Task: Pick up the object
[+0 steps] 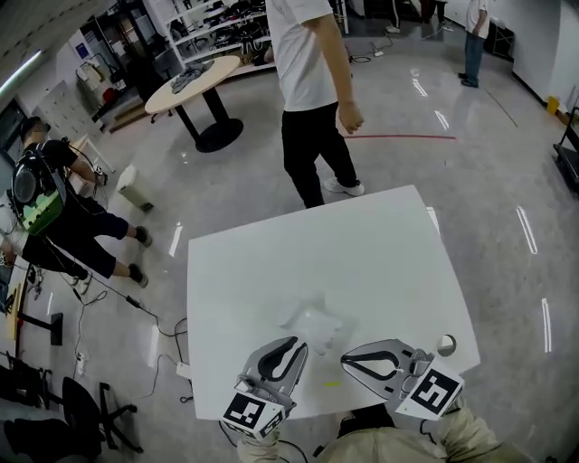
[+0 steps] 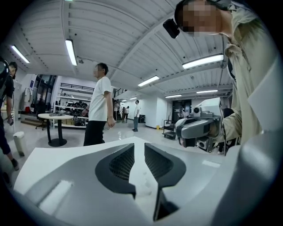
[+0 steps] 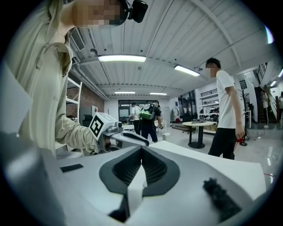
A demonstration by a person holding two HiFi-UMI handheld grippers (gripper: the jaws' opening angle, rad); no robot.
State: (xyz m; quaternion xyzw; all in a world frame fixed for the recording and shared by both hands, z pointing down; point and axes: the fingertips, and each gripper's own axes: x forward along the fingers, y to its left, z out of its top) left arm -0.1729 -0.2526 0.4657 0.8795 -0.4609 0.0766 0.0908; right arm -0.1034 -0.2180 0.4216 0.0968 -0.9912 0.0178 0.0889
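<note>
The left gripper [image 2: 139, 145] holds its jaws slightly apart on nothing, the right gripper [image 3: 141, 148] is closed and empty; just beyond both, a crumpled translucent plastic bag [image 1: 315, 324] lies on the white table [image 1: 380, 244], probably light, limp and slippery, best pinched at a raised fold.

A glossy pale-grey floor [image 1: 425, 154] mirrors the strip lights [image 2: 70, 50] — long tubes set in a ribbed white ceiling [image 2: 132, 31]. Beyond the white counter [image 1: 362, 253] stands a round table [image 1: 194, 80] on a black pedestal, with loaded shelving [image 1: 222, 23] behind it. A black office chair [image 1: 90, 411] sits well left of the counter.
</note>
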